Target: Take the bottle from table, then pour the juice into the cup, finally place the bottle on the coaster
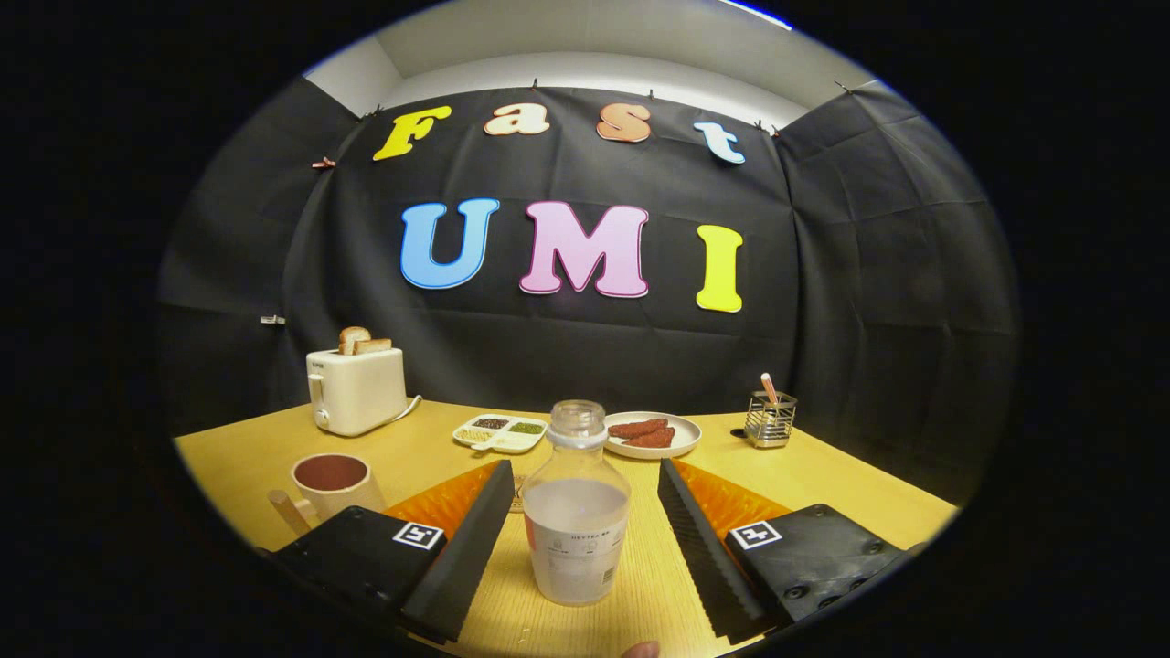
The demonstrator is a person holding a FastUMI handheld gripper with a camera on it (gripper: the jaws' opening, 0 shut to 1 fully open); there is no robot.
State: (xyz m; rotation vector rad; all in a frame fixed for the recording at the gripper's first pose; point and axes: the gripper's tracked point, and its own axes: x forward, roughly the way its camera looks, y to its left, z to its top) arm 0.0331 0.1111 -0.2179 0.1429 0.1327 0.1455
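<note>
Gripper view, first step of the task: taking the bottle. Your claw (578, 539) stands released, its two fingers spread wide with the bottle (577, 512) upright on the table (823, 475) between them; a clear gap shows on each side, so neither finger touches it yet.

The bottle is a clear, round-shouldered plastic one with its cap off and its threaded neck open. A pale, cloudy liquid fills it to roughly the shoulder, and a light label wraps the lower body. It is likely light and slightly yielding, so judge your squeeze accordingly.

The next move, as it appears, calls for you to close the fingers evenly on the lower body, at about label height, keeping the bottle upright because the open neck will spill if tipped early. Only then lift.

The cup (331, 482), a cream mug with a dark interior, sits on the table to the left, just beyond the left finger; the pour will need a carry in that direction. An object partly hidden behind the bottle may be the coaster; you cannot tell for certain.

Farther back stand a toaster (356, 388) with bread, a divided dish (502, 432), a plate (654, 434) of brown pieces and a wire holder (770, 419).
</note>
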